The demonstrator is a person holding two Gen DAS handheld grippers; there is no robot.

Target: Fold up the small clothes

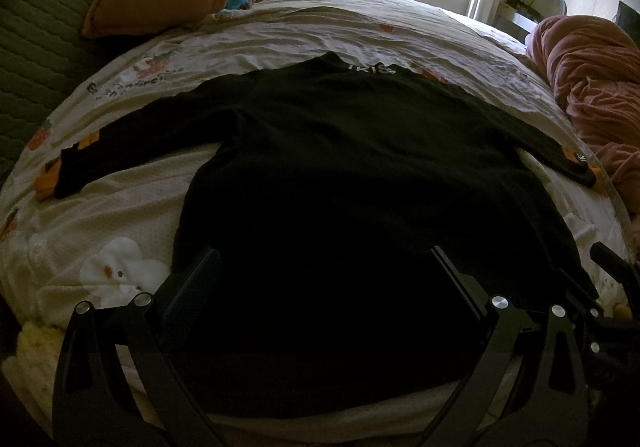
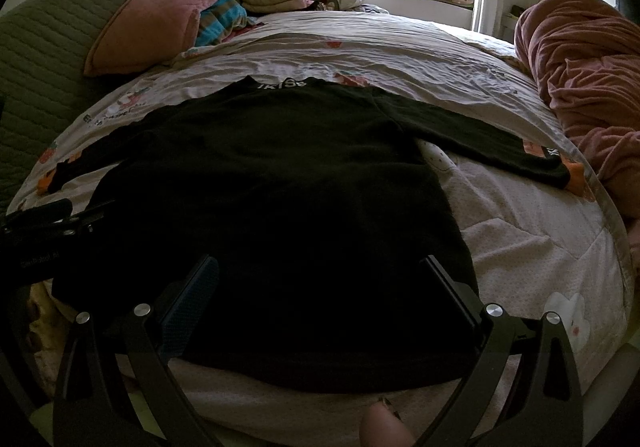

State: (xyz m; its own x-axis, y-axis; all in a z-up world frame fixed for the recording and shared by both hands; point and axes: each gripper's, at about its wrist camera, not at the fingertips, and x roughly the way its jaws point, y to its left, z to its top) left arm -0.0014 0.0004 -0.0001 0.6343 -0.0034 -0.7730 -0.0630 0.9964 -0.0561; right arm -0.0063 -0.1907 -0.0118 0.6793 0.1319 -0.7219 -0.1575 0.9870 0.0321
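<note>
The bed [image 1: 280, 31] fills both views under a wrinkled printed sheet, and the black top [image 1: 340, 167] lies flat on it, collar at the far end, hem at the near edge, one sleeve out to each side.

The biggest risk, as I judge it, is the loose sheet: a pinch at the hem could catch it along with the top, and the fold would drag both. The top is also very dark, so its near edge is hard to tell from shadow, and a grab could close short of the cloth. The far right sleeve cuff [image 2: 552, 163] lies near the heaped pink blanket [image 2: 580, 79] and could snag on it when swung inward.

The left gripper [image 1: 324, 267] and the right gripper [image 2: 320, 275] both hover over the near hem with jaws spread wide, holding nothing.

The right wrist view shows the right sleeve at full length and a fingertip [image 2: 384, 423] at the bottom edge. The left wrist view shows the left sleeve [image 1: 132, 143] more fully, down to its cuff, and the sheet's white flower print [image 1: 120, 267].
</note>
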